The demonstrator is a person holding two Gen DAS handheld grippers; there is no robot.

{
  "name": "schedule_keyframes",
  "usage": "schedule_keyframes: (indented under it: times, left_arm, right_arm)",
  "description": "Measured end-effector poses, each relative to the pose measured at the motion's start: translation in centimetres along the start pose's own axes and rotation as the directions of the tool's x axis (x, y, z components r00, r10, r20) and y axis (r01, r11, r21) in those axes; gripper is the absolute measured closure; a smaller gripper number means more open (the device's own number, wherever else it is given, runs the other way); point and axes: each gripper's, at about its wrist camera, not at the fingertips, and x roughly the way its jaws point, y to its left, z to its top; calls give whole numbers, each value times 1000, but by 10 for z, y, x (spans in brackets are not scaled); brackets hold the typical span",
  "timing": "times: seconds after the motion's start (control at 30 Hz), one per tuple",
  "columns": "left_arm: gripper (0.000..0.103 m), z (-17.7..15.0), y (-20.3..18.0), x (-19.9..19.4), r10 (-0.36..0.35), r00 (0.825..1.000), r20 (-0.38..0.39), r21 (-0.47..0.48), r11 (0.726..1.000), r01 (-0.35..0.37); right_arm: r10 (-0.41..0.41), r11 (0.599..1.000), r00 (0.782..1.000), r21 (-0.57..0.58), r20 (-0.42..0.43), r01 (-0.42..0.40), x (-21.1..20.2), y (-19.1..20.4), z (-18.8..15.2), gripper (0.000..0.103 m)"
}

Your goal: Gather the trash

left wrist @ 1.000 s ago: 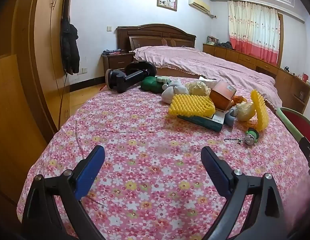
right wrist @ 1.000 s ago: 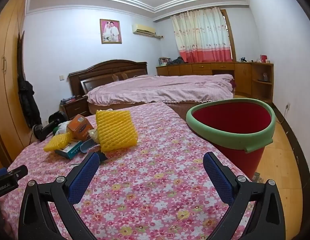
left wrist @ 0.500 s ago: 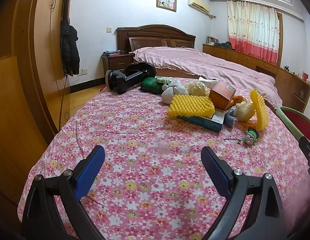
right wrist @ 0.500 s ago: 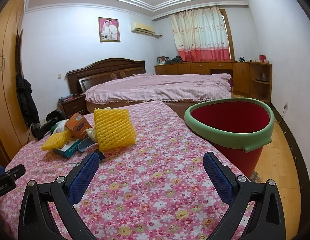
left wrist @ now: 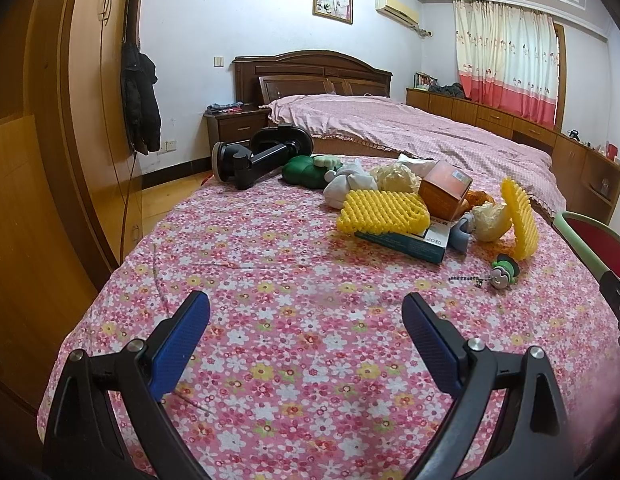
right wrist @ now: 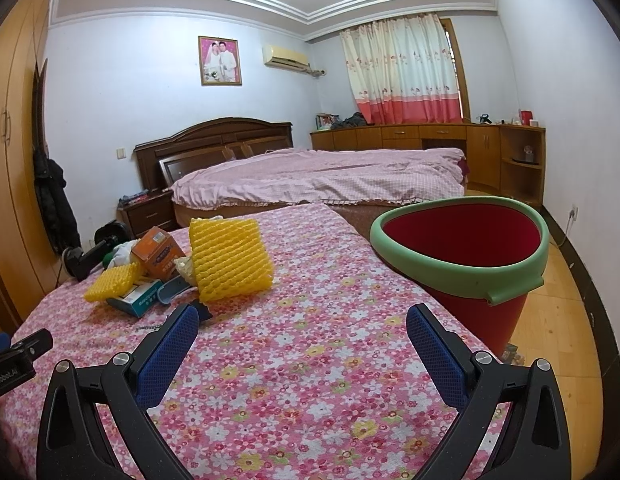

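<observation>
Teal box [left wrist: 406, 240]: "20" legible on white label; other print too small.

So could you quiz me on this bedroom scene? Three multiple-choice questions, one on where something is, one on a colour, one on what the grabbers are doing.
1. Where does the red bucket stand?
A. On the floor beside the flowered bedspread
B. On the nightstand
C. On top of the pile of trash

2. What colour are the two foam nets, the upright foam net and the flat foam net?
A. Green
B. Yellow
C. White

3. What state are the left gripper and right gripper in?
A. Both shut on trash
B. One open, one shut
C. Both open and holding nothing

Answers:
1. A, the bucket rises from the wooden floor at the bed's edge.
2. B, both nets are bright yellow.
3. C, only bedspread shows between each pair of blue pads.
</observation>
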Motion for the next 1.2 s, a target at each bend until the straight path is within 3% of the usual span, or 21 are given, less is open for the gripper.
schedule_keyframes:
  times: [1.2]
  left_arm:
    - [7, 1, 3, 1, -4, 1000, -6, -8, 1000, 4]
  right_arm:
    - [-3, 1000, 1000, 0, 2, 3, -2, -2, 0, 0]
